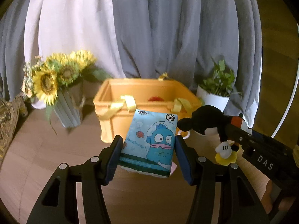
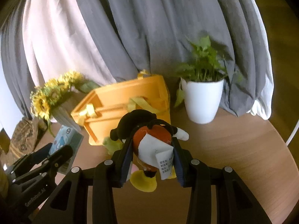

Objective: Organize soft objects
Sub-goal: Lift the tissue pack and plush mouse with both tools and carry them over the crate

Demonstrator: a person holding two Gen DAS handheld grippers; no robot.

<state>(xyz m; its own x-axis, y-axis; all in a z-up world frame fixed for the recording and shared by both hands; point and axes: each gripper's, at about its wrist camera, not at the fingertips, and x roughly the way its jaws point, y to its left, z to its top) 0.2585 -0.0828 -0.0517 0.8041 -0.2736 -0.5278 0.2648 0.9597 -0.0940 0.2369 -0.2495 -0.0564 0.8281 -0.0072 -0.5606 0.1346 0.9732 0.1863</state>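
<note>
My left gripper (image 1: 147,140) is shut on a blue tissue pack (image 1: 151,145) with a cartoon fish print, held above the round wooden table in front of the orange storage box (image 1: 119,119). My right gripper (image 2: 151,141) is shut on a Mickey Mouse plush (image 2: 142,128) with a white tag, held just in front of the orange box (image 2: 127,97). In the left wrist view the plush (image 1: 205,119) and the right gripper (image 1: 231,130) are at the right of the box. In the right wrist view the tissue pack (image 2: 65,136) and the left gripper (image 2: 56,149) are at the lower left.
A sunflower bouquet in a ribbed vase (image 1: 54,85) stands left of the box. A white pot with a green plant (image 2: 201,97) stands to its right. Grey and white curtains (image 1: 149,28) hang behind. A woven item (image 1: 7,123) lies at the far left.
</note>
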